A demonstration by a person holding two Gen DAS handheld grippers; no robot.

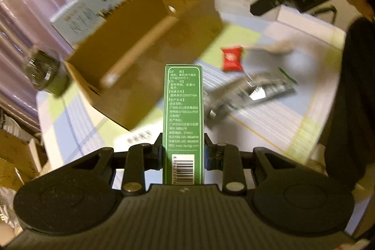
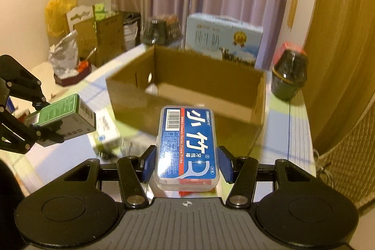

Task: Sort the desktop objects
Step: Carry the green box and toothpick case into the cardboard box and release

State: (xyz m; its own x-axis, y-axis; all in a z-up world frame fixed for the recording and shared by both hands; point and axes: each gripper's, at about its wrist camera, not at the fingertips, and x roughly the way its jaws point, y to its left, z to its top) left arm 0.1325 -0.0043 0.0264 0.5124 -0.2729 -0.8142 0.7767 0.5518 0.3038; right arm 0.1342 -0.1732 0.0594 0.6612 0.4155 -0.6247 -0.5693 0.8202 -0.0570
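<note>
Desktop objects are in both grips: the left gripper (image 1: pixel 183 149) has its fingers (image 1: pixel 158 147) closed on the sides of a slim green box (image 1: pixel 183 109), and the right gripper (image 2: pixel 187 162) has its blue pads (image 2: pixel 148 164) clamped on a clear floss-pick case (image 2: pixel 187 144) with a blue label. Each item's long axis runs straight out along the fingers that hold it, far end aimed toward the open cardboard box (image 2: pixel 187 88) on the pale checked tablecloth (image 1: pixel 269 123). Both are held clear of the table, the floss case just short of the box's near wall.

The step in hand looks like the carry to the box. Next, each gripper must pass over the near rim, tip down, and let go inside without the two colliding.

Still loose on the cloth are a red sachet (image 1: pixel 231 58) and a silvery packet (image 1: pixel 253 91); a dark jar (image 2: pixel 289 75) and a milk carton (image 2: pixel 223 38) stand beside and behind the box.
</note>
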